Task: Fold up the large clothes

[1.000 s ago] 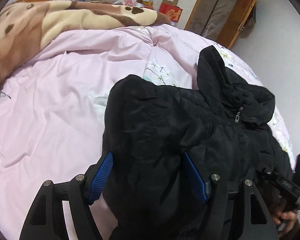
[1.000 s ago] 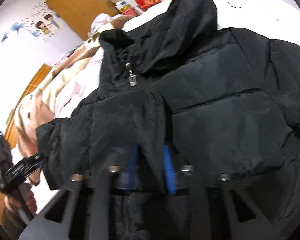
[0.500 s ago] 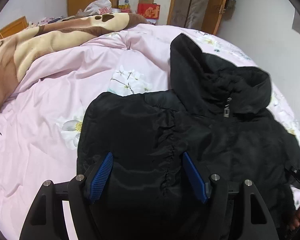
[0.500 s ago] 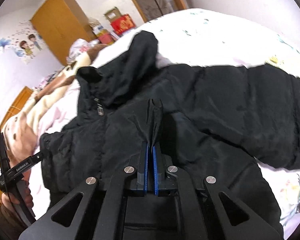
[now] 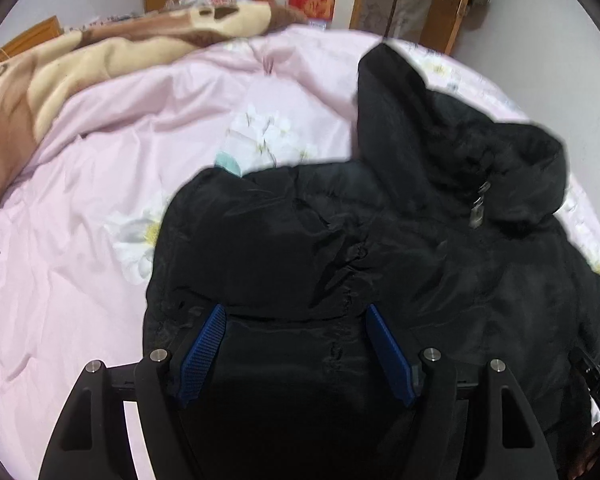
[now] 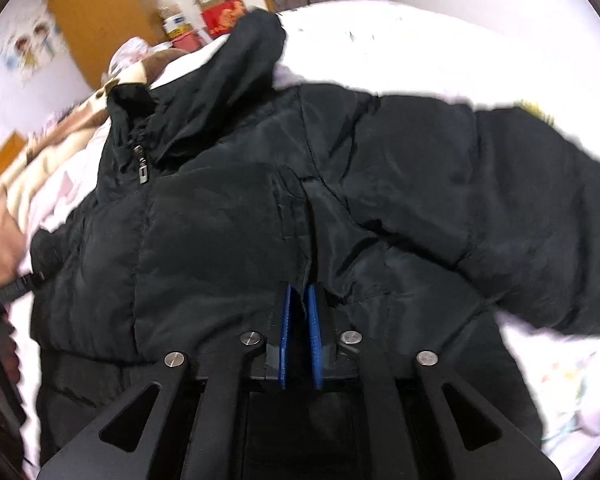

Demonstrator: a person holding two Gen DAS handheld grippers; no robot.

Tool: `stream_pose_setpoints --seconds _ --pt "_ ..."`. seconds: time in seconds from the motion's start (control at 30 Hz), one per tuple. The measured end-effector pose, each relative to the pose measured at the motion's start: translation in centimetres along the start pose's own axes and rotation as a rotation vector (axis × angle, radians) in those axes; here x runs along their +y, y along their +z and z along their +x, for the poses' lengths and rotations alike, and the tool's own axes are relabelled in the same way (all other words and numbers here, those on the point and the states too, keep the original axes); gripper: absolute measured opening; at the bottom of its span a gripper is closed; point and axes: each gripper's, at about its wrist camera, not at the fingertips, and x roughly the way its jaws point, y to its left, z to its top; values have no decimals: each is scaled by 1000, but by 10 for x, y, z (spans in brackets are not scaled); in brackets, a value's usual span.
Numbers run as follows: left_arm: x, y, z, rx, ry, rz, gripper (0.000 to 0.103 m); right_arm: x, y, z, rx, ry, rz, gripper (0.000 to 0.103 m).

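Black jacket (image 5: 380,280) lies spread on the pink bed (image 5: 80,240), hood toward the wall. Left gripper (image 5: 296,344) hovers over its near side, jaws wide, holding nothing. Right gripper (image 6: 300,320) has just been easing open, a ridge of fabric still between its pads. Next likely calls for folding in the out-flung sleeve (image 6: 520,184).

A black padded jacket (image 5: 380,248) lies front up on the pink quilt (image 5: 100,200), zipped to the collar with a metal zip pull (image 5: 477,210) showing. Its hood (image 5: 392,96) points toward the far end of the bed. One sleeve (image 6: 520,184) stretches out sideways across the quilt.
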Motion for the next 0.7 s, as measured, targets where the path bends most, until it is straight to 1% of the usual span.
stream_pose_setpoints --seconds 0.03,0.07,0.1,0.13,0.2,0.27,0.33,0.37,0.4,0.47,0.53,0.57,0.6,0.63,0.67,0.7 --pt "-2 0 -7 -5 -16 7 73 -4 -1 -9 -20 4 16 15" --pt "-3 -2 -16 -5 -35 1 73 -10 -2 -16 -34 11 36 23" --pt "-3 -3 -23 -10 -63 -14 73 -20 -5 -29 -51 25 73 28" --pt "-3 -6 -34 -19 -100 -39 73 -28 -8 -38 -62 25 99 31" --pt "-6 -13 -52 -42 -122 -61 73 -50 -15 -59 -94 13 157 42" --pt "-13 -21 -68 -51 -165 -63 73 -80 -25 -87 -139 -7 215 45" --pt "-24 -31 -81 -52 -214 -61 73 -106 -35 -110 -176 -43 263 45" --pt "-31 -35 -85 -52 -229 -54 73 -120 -41 -121 -189 -65 288 47" --pt "-39 -39 -91 -55 -236 -47 73 -138 -48 -133 -202 -93 318 52" --pt "-59 -49 -102 -64 -236 -7 73 -172 -62 -153 -227 -144 370 58" --pt "-81 -60 -112 -74 -270 38 73 -203 -74 -168 -240 -189 422 58" --pt "-91 -65 -115 -72 -284 55 73 -221 -81 -174 -240 -200 463 58" --pt "-103 -70 -117 -68 -301 74 73 -234 -85 -177 -243 -191 498 58" --pt "-116 -75 -119 -71 -299 94 73 -251 -91 -180 -251 -163 554 58" --pt "-127 -80 -121 -76 -291 118 73 -267 -97 -183 -255 -156 606 58" --pt "-137 -85 -122 -73 -294 138 73 -280 -102 -186 -262 -166 646 58"
